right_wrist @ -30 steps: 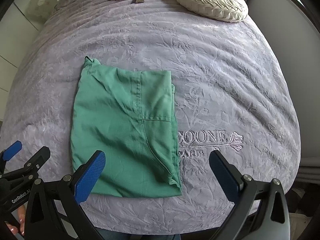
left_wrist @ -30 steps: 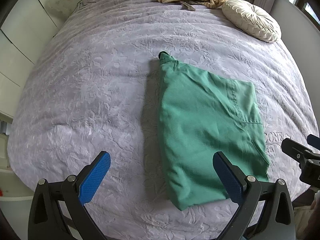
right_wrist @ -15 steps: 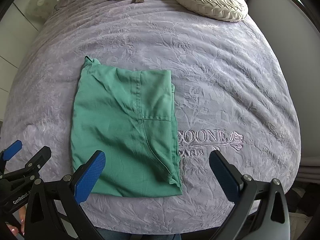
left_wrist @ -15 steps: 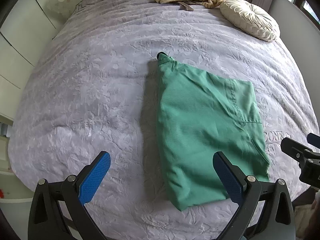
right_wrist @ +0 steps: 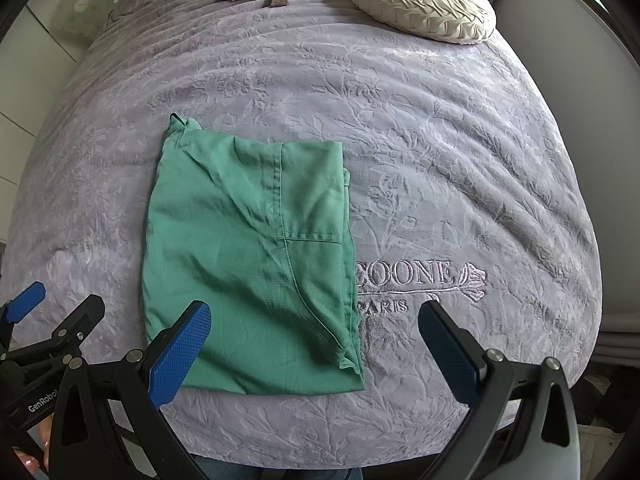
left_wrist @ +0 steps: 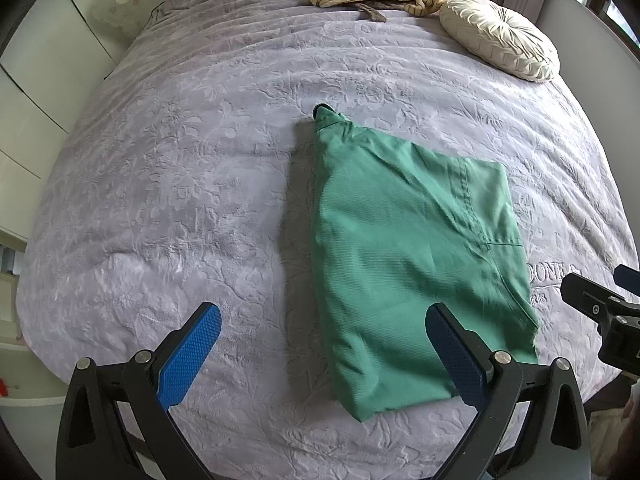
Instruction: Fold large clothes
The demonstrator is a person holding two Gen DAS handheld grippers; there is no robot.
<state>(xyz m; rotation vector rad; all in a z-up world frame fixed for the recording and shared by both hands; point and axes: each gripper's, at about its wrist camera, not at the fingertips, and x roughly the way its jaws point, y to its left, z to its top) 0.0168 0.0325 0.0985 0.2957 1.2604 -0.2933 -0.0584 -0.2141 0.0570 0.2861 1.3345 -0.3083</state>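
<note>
- Green woven cotton garment (right_wrist: 248, 256), folded into a rectangle, lies on the lilac embossed bedspread (right_wrist: 460, 128).
- Left claw (left_wrist: 324, 356) and right claw (right_wrist: 316, 352): both spread wide, empty, hovering at the near hem.
- Risk: pinching only the top layer would peel the fold open; the plush bedspread may snag.

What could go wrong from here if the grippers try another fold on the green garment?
1. The garment lies in loose layers at its near right corner; a pinch there may catch only the top layer and spoil the fold.
2. The bedspread is soft; the open right gripper might grab it too.
3. The left gripper straddles the left edge, so pulls could be uneven.
</note>
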